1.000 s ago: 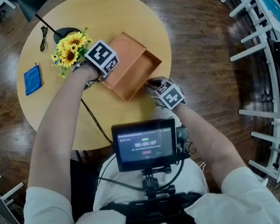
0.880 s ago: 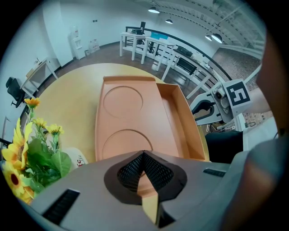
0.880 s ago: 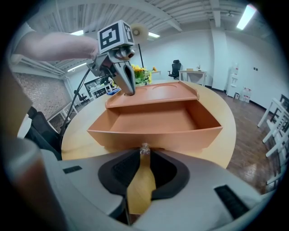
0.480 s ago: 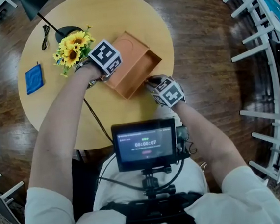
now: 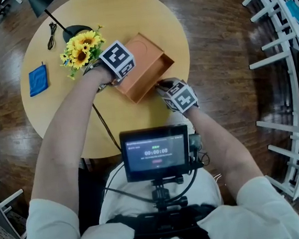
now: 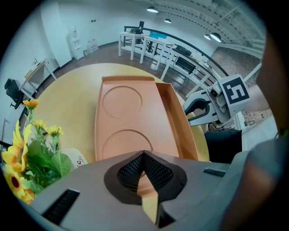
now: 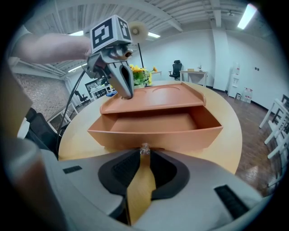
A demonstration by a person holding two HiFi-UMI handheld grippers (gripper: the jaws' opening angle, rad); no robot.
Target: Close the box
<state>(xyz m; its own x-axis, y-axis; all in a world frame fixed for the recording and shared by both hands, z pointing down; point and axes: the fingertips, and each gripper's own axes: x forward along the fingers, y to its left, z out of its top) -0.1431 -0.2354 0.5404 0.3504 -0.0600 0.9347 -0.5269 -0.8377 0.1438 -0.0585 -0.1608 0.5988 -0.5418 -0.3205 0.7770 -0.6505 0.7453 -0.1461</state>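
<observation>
Hardly started. At upper middle of frame, on the round pale wooden table [image 5: 129, 13]: a terracotta rectangular box [image 5: 153, 71], open, flat lid [image 5: 137, 48] laid back. Pinching the lid's edge with the left gripper [image 6: 143, 154]. Nosing the front wall with the right gripper [image 7: 144, 150], closed and empty. Remaining: swing lid over, press down.

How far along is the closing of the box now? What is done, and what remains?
Done: the left gripper is shut on an edge of the lid. In hand: the right gripper, shut with nothing between its jaws, has its tips at the front wall of the box, apparently to steady it. Left: the lid lies open behind the box, so it must be swung over the box and pressed down.
</observation>
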